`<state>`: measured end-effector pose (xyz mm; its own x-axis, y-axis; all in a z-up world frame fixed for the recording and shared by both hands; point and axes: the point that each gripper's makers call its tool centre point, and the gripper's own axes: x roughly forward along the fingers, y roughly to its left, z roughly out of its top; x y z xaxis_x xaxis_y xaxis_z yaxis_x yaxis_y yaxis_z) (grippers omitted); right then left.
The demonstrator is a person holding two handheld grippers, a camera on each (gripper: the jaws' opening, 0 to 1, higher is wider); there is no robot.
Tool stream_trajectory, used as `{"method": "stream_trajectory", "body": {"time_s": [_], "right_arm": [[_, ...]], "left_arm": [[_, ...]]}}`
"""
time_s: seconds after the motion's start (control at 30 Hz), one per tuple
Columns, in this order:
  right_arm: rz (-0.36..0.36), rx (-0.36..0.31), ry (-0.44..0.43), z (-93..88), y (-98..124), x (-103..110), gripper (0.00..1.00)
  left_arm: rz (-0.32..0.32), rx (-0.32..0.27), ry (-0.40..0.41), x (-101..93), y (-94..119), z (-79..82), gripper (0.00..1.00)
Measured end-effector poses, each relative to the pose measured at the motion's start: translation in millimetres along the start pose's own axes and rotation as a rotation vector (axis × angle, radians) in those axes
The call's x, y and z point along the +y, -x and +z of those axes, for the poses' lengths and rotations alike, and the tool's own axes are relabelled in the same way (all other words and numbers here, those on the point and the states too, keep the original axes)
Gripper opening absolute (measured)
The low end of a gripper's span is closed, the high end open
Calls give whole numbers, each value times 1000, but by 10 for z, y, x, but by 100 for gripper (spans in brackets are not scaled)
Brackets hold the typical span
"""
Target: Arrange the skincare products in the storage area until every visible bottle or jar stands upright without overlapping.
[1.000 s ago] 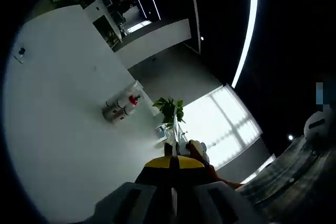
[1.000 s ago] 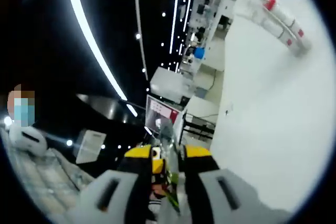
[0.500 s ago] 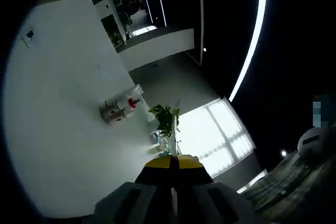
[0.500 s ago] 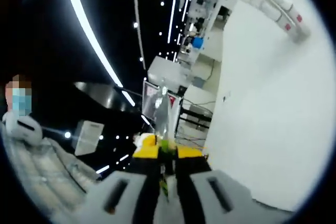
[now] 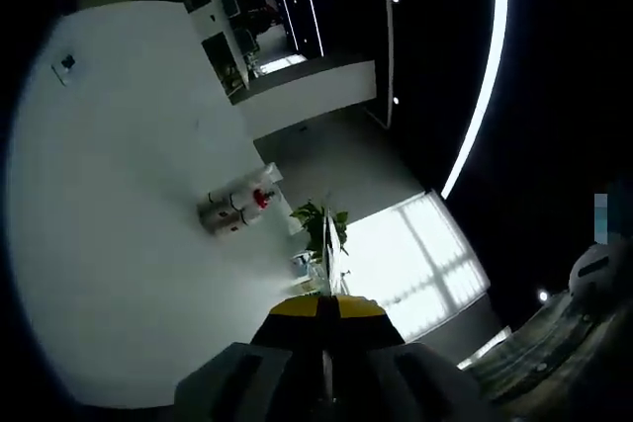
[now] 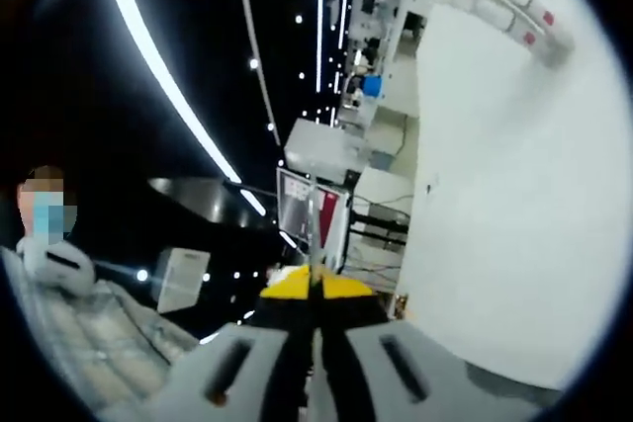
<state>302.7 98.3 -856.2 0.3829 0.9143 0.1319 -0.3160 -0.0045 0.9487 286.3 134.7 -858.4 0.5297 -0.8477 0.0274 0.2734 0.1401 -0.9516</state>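
Observation:
In the left gripper view my left gripper (image 5: 326,309) rises from the bottom with its yellow-tipped jaws pressed together and nothing between them. It points up at a white wall (image 5: 119,224) and a dark ceiling. In the right gripper view my right gripper (image 6: 316,289) is likewise shut, the yellow tips meeting in a thin line with nothing held. It points toward a dark ceiling with light strips (image 6: 168,86) and a white wall (image 6: 495,205).
Grey cylinders with a red cap (image 5: 237,209) are mounted on the white wall, beside a green plant (image 5: 318,224) and a bright window (image 5: 415,264). A person in a grey padded jacket (image 6: 69,333) stands at the left of the right gripper view. Shelving (image 6: 371,37) lies far off.
The right gripper's jaws have drawn together from a small gap, where something greenish showed, to fully shut. Both views have shifted slightly with the hands; the left jaws stay shut.

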Motion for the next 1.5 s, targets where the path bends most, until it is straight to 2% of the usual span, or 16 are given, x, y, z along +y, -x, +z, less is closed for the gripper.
{"method": "stream_trajectory", "body": {"time_s": [0.03,0.1,0.13,0.2,0.33,0.4,0.63,0.8,1.03,1.17,1.23,1.4,1.5], "right_arm": [[-3,-26,0,51,13,-7,0],[1,-61,-19,135,59,-29,0],[-3,-76,-24,170,76,-38,0],[-5,-76,-23,185,86,-39,0],[-27,-67,7,186,90,-41,0],[-49,-71,59,189,82,-67,1],[-63,-64,57,122,83,-115,6],[-82,-48,50,53,123,-174,8],[-104,-60,41,60,183,-249,7],[-136,-72,50,76,209,-313,12],[-167,-66,81,67,235,-357,15],[-329,12,315,39,319,-523,30],[-384,28,397,51,347,-579,38]], "left_arm": [[-1,46,-1,7,-14,-100,8],[9,65,-12,28,-36,-157,14],[7,91,-6,29,-55,-227,12],[-7,98,18,14,-64,-250,5],[2,78,28,33,-82,-241,2],[10,70,26,66,-73,-229,2],[9,33,53,87,-61,-190,1],[6,-34,87,128,-27,-61,1],[28,-33,76,163,-21,-6,1],[31,-36,81,189,-60,14,1],[33,-31,82,196,-89,9,1],[32,-19,82,232,-171,53,1],[36,-14,83,280,-210,100,1]]}}
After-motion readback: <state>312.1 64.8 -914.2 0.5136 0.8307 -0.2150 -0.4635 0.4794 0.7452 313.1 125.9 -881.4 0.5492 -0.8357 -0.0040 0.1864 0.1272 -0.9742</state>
